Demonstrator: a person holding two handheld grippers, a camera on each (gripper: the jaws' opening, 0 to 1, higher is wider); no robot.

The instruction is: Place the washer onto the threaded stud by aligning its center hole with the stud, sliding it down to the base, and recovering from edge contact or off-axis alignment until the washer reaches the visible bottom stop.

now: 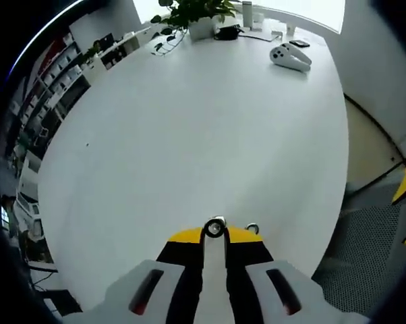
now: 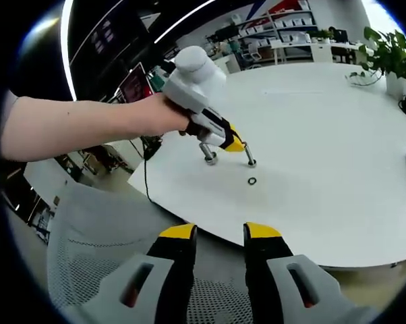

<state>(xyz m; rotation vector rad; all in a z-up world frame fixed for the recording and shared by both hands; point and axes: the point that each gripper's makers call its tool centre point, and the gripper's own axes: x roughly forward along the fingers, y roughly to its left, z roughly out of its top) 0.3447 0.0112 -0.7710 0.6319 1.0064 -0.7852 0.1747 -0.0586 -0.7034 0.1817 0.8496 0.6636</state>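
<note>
A small dark washer [image 2: 252, 181] lies flat on the white table [image 2: 324, 169], near its front edge. Just beyond it two short metal studs stand upright: one [image 2: 208, 155] under my left gripper [image 2: 235, 144], the other [image 2: 249, 157] free to its right. A person's hand holds the left gripper above them. In the left gripper view the yellow-tipped jaws [image 1: 214, 235] are shut on the round top of a stud [image 1: 215, 227], with the second stud [image 1: 251, 229] just to the right. My right gripper [image 2: 218, 235] hangs open off the table's edge, nothing between its jaws.
A potted plant [image 1: 201, 23] and a white controller [image 1: 291, 57] sit at the table's far end, with cables beside them. A grey mesh chair [image 2: 88, 229] stands below the table edge. Shelves [image 2: 284, 27] line the room behind.
</note>
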